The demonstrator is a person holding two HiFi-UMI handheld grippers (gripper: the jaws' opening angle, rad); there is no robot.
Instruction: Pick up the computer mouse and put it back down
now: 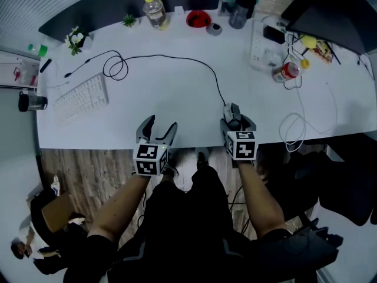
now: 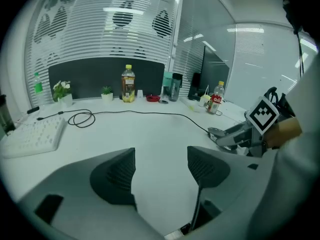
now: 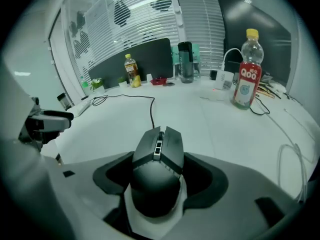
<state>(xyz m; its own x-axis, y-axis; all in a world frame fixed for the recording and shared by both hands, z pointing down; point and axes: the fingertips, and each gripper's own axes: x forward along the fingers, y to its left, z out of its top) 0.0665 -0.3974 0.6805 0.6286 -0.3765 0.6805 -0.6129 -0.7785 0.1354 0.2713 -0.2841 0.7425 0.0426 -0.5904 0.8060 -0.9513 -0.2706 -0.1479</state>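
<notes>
One desk, two grippers, one computer mouse, one keyboard, two small potted plants, one yellow-capped bottle and one red-labelled bottle.

The mouse sat at the desk's near edge, right of centre, between the right gripper jaws. Its long axis ran near to far, with the button end and black cable pointing far.

The right gripper view alone showed both pads pressed on the mouse's flanks. The left gripper view showed the left gripper jaws spread apart, only bare desk between them. Only the head view showed both grippers side by side at the near edge.
</notes>
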